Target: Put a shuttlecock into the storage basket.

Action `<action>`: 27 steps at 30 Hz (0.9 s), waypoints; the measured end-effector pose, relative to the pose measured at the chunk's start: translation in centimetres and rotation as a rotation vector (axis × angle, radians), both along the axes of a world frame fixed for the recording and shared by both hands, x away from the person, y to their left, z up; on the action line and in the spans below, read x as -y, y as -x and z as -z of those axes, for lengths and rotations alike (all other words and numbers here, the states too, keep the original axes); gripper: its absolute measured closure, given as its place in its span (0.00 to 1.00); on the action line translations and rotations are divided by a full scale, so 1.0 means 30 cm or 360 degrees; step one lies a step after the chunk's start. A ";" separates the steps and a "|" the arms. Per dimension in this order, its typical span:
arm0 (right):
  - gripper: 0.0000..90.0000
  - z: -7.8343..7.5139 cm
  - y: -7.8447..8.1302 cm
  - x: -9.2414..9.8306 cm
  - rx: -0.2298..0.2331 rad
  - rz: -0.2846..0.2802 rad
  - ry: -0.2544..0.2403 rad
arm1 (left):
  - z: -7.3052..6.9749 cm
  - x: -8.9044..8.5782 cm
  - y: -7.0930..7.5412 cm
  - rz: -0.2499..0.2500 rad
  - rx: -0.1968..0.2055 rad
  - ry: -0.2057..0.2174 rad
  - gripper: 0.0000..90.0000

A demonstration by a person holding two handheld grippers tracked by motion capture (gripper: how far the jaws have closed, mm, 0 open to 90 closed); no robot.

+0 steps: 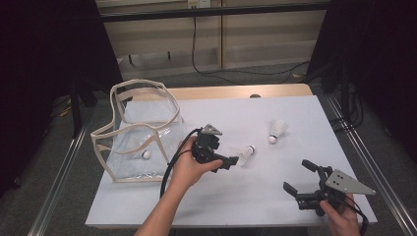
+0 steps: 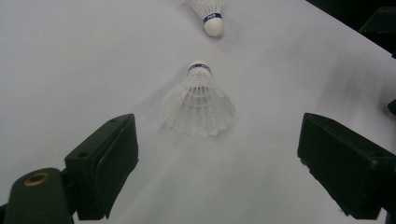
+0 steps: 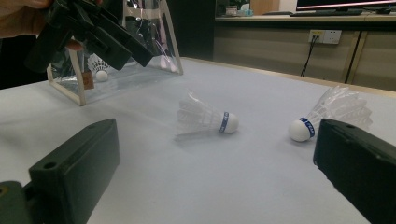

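— How do your left jaws stand?

— Your left gripper (image 1: 235, 160) has its jaws spread wide and holds nothing. In the left gripper view the near shuttlecock (image 2: 200, 100) lies just ahead of them, feather skirt toward you, not yet between the pads.

— Touching it?

— From the high view the jaw tips sit just beside the skirt of that shuttlecock (image 1: 246, 154); the picture is too soft there to say whether they brush it, so I'd call it close, perhaps touching.

— How does it look?

— It lies on its side on the white worktop (image 1: 255, 196), white feathers, white cork with a blue band, cork pointing away from your left hand (image 1: 189, 169).

— And your right?

— Your right gripper (image 1: 299, 178) has its jaws spread as well, with nothing between them, near the worktop's front edge, well apart from both shuttlecocks.

— Anything else out there?

— A second shuttlecock (image 1: 276, 132) lies farther back, and a third (image 1: 146, 154) rests inside the clear bag (image 1: 140, 105) at the left.
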State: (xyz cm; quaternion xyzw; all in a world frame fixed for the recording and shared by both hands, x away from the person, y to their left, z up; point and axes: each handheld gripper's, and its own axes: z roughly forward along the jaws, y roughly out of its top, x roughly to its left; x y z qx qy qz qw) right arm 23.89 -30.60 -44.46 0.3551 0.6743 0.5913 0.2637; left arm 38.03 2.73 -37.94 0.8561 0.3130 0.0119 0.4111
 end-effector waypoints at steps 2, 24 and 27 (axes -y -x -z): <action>0.00 -0.001 0.000 0.000 0.0001 0.0002 0.0001 | 0.006 0.003 -0.002 -0.0004 0.0004 0.0001 0.14; 0.00 -0.001 0.001 0.002 0.0005 0.0003 -0.0001 | 0.072 0.054 -0.010 0.0005 0.0009 -0.0025 0.21; 0.00 -0.001 0.001 0.003 0.0006 0.0004 -0.0002 | 0.081 0.059 -0.008 -0.0001 0.0000 -0.0016 0.22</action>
